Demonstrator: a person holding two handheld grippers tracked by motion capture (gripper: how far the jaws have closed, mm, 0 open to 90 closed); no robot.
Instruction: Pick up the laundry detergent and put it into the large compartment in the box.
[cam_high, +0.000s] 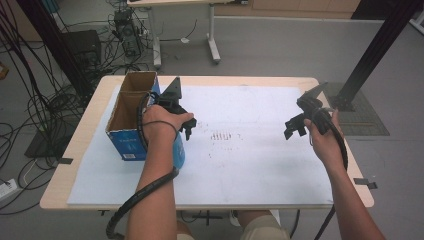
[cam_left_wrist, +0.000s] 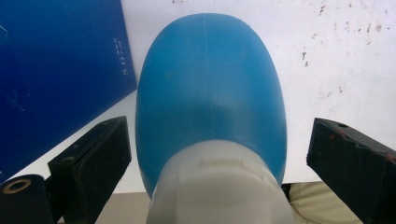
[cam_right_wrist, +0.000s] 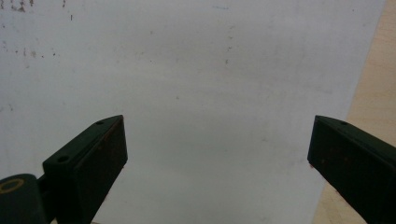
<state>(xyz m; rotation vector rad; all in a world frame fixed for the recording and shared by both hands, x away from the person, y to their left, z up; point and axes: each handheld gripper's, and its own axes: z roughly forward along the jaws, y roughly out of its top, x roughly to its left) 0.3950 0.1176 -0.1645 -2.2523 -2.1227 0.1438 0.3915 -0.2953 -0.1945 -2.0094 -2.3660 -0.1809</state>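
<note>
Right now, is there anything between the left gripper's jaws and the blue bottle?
Nothing visible. The left gripper is open with the blue bottle already between its jaws, a clear gap on each side. The blue cardboard box stands beside it, outside the jaws.

No legible text on blue box

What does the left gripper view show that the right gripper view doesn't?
Left gripper view: a blue bottle with a white cap lying between the open left tongs, apart from both jaws, and a blue box beside it. Right gripper view: the open right tongs with nothing between them, and a strip of wooden table edge. Both: wide-open black jaws over the speckled white mat.
</note>
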